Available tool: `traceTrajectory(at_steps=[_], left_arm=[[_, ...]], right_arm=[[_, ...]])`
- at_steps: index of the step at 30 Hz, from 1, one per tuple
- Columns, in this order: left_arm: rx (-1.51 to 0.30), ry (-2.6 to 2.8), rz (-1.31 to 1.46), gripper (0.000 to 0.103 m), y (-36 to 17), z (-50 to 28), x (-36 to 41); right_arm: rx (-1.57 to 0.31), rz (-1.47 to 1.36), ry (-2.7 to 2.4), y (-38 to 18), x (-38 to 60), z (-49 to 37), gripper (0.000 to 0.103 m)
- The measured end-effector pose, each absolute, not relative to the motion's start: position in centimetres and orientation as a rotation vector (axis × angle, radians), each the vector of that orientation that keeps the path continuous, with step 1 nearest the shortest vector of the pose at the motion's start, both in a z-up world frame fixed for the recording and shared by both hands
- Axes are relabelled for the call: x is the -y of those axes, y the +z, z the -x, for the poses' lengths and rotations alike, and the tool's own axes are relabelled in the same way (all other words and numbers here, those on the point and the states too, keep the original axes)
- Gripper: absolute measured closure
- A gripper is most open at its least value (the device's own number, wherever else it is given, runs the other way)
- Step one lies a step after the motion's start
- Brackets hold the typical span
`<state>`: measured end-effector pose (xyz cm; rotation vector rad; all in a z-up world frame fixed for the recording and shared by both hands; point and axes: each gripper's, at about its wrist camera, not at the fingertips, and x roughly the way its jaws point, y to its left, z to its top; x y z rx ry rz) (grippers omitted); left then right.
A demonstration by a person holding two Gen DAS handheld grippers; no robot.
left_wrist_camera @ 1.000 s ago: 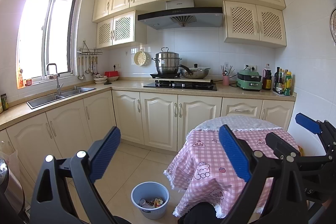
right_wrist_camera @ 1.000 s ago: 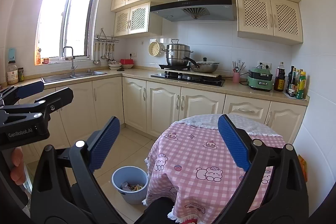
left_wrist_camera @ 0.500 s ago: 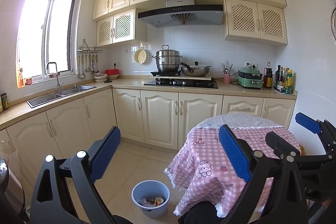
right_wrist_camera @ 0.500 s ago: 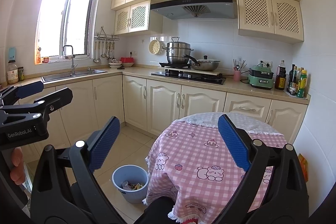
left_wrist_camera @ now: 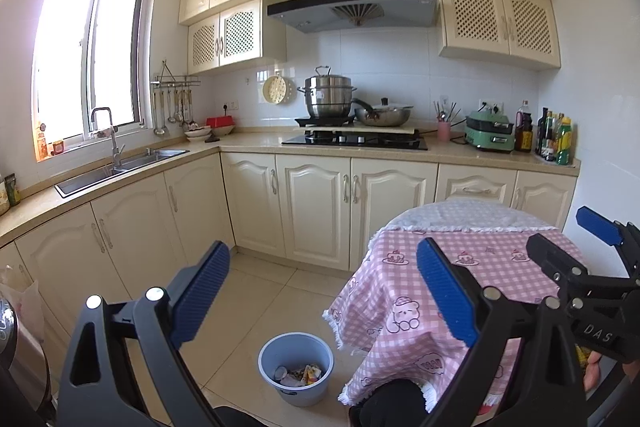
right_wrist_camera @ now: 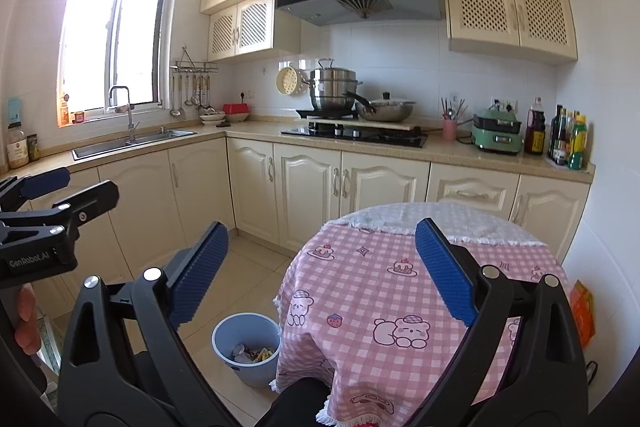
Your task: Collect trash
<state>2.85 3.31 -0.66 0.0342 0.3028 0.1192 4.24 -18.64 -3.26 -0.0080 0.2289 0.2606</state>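
Cabinets (left_wrist_camera: 316,207) run along two walls under a beige counter (left_wrist_camera: 248,141), with a second row of cabinets fixed above. A window (left_wrist_camera: 92,55) stands over the sink (left_wrist_camera: 120,167) on the left wall. A range hood (left_wrist_camera: 352,9) hangs over the stove (left_wrist_camera: 356,139), which carries a steel pot (left_wrist_camera: 329,97) and a lidded pan (left_wrist_camera: 383,114). At the right end of the counter stand a green appliance (left_wrist_camera: 491,131) and a group of bottles (left_wrist_camera: 554,141).

A round table (right_wrist_camera: 384,291) under a pink checked cloth with cartoon prints occupies the right foreground; a white cloth covers its far edge. The table top is bare in both views.

The bin (left_wrist_camera: 296,367), a blue bucket, stands on the tile floor just beside the table's left edge, partly under the overhanging cloth in the right wrist view. Trash (left_wrist_camera: 298,375) lies at the bottom of the bin: small wrappers and scraps, not identifiable in detail.

Left gripper (left_wrist_camera: 322,295): jaws wide apart, nothing between them, held above the floor and aimed toward the bin and table. Right gripper (right_wrist_camera: 320,273): jaws wide apart, nothing between them, held over the near edge of the table. Each gripper appears at the side edge of the other's view; fingertips (right_wrist_camera: 26,323) of the hand on the left one show at the left edge.
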Motion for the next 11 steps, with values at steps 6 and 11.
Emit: traceTrajectory(at_steps=[6,11], left_arm=[[-0.359,0.133,-0.059,0.01,-1.8,-6.8,-3.2],[-0.448,0.124,-0.069,0.01,-3.8,-11.7,-2.6]], right_arm=[[-0.288,-0.023,0.233,-5.1,19.8,-8.0,0.01],[-0.361,-0.037,0.154,-7.5,22.3,-12.4,0.01]])
